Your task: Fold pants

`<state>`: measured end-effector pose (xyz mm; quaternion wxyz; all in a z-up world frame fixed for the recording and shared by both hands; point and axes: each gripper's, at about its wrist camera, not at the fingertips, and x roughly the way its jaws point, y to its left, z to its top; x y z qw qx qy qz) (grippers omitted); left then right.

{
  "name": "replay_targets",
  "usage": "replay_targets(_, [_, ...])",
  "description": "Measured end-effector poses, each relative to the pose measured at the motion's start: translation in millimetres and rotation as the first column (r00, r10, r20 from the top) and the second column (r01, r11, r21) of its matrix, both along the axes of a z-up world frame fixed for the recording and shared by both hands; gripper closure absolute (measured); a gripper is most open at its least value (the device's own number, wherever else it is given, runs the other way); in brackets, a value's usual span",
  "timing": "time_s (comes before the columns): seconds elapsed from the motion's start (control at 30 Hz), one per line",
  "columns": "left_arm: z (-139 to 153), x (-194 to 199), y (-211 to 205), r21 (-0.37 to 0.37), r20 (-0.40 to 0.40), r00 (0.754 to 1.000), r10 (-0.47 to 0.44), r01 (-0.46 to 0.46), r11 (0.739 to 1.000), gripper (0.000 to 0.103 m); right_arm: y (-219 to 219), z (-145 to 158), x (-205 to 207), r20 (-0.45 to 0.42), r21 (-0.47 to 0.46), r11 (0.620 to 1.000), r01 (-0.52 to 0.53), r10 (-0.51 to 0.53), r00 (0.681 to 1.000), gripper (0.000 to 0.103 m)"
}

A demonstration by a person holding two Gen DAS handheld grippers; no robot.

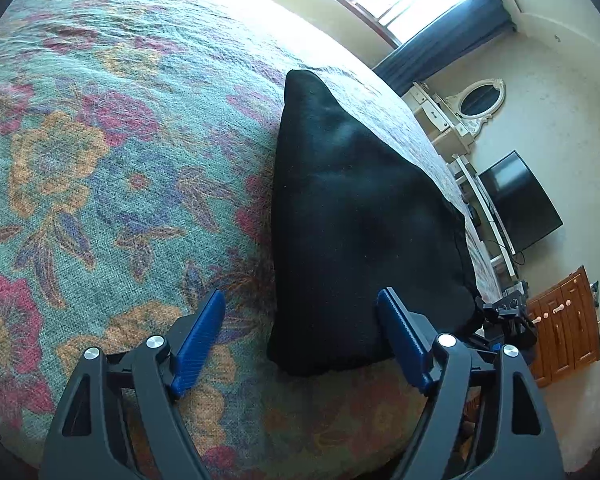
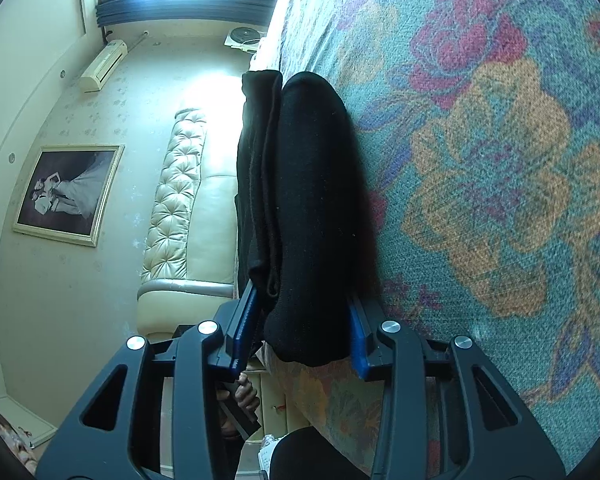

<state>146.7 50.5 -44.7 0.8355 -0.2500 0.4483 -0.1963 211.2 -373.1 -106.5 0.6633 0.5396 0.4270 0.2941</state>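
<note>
Most of the folding looks done: your pants point(image 1: 360, 216) lie on the bed point(image 1: 100, 160) as a compact, layered black bundle near its edge. Your left tool point(image 1: 302, 312) is wide open and holds nothing, with the bundle's near corner between its fingers. Your right tool point(image 2: 300, 312) straddles the bundle's thick end, fingers pressed against both sides, gripping it. What's left, I'd judge, is one last fold or simply letting go.

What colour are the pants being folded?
Plain black pants, clearest in the left wrist view.
</note>
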Motion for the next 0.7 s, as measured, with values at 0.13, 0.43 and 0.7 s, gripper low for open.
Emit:
replay_targets(0.13, [-2.1, 3.3, -0.7, 0.025, -0.003, 1.000, 0.018, -0.018, 1.000, 0.024, -5.2, -0.5, -7.3, 0.001, 0.004, 1.000, 0.007, -0.007, 1.000, 0.064])
replay_targets(0.43, [-0.3, 7.8, -6.5, 0.085, 0.002, 0.998, 0.056, -0.056, 0.995, 0.022, -20.1, -1.1, -22.9, 0.006, 0.027, 0.999, 0.031, -0.032, 0.999, 0.063])
replay_targets(0.7, [8.5, 2.3, -11.1, 0.173, 0.033, 0.996, 0.079, -0.084, 0.981, 0.022, -32.4, -1.9, -32.7, 0.008, 0.039, 0.998, 0.045, -0.046, 0.999, 0.063])
